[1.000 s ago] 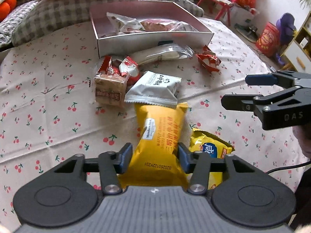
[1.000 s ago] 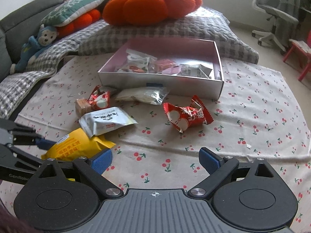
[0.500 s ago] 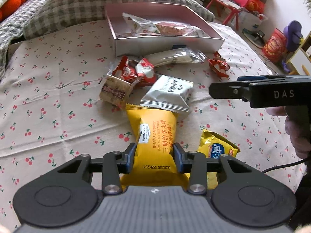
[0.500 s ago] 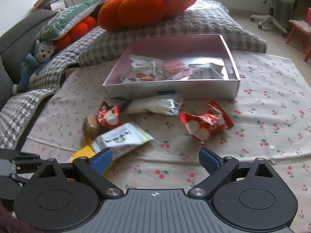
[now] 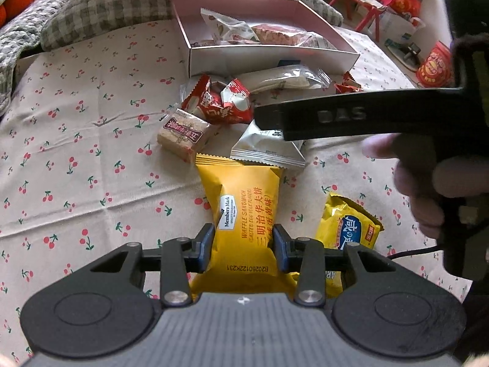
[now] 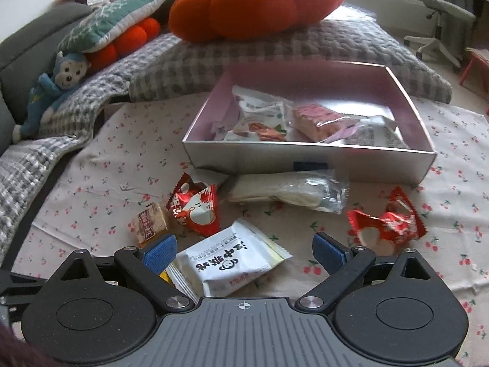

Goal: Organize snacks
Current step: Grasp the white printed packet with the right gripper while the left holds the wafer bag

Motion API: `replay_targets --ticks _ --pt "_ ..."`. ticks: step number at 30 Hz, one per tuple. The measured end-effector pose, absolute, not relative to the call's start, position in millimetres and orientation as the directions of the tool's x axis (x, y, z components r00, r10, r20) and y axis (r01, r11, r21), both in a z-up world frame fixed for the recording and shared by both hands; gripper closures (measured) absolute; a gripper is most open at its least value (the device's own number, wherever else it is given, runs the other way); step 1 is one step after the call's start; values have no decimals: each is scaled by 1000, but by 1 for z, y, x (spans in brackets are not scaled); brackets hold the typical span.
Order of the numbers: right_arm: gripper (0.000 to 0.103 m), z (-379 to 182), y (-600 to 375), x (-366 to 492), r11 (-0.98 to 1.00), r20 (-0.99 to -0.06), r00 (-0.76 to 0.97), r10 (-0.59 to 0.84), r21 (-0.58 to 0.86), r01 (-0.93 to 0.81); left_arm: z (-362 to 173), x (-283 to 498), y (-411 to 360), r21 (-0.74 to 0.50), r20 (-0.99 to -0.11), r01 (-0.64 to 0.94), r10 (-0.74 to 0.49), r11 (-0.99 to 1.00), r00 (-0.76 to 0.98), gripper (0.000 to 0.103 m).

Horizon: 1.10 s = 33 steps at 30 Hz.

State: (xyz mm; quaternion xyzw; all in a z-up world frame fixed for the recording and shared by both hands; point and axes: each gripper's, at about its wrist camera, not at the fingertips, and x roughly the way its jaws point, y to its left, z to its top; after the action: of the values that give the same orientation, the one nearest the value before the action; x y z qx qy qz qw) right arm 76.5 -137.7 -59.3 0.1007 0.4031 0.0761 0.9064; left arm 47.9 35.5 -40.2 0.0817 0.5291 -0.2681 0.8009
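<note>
Several snacks already in pink box (image 6: 308,156), upper centre; seven loose below. Left gripper (image 5: 242,244) clamps yellow waffle packet (image 5: 244,211); right gripper (image 6: 244,252) spread wide, empty, over white packet (image 6: 232,264).

cloth (image 5: 76,116): cream, small red cherries with green stems
box (image 6: 305,160): silver outside, pale pink inside
waffle packet (image 5: 244,208): yellow, orange lettering, white label
second packet (image 5: 351,226): yellow with a blue patch
flat packet (image 6: 235,263): white, black characters
2 wrappers (image 6: 195,211): red and white
gripper pads (image 6: 160,249): blue
pumpkin cushion (image 6: 253,3): orange
pillow (image 6: 275,58): grey-and-white check
</note>
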Motion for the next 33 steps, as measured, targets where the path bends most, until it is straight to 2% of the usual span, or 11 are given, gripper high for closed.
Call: replay_targets --ticks 11,24,29,33 --pt "7 -75 -139 76 987 -781 605 158 152 -61 -42 50 38 -157 -896 496 -334 854 292 64" --pt "7 -74 -165 56 993 -786 608 114 95 -64 -40 61 58 -132 -891 366 -272 921 364 65" --pt "8 -74 -167 49 987 -770 617 161 131 -95 -41 63 59 -128 -885 356 -269 926 381 57" --pt "8 -73 -161 50 981 -753 629 195 157 -116 -45 64 54 -117 -893 352 -253 929 372 55"
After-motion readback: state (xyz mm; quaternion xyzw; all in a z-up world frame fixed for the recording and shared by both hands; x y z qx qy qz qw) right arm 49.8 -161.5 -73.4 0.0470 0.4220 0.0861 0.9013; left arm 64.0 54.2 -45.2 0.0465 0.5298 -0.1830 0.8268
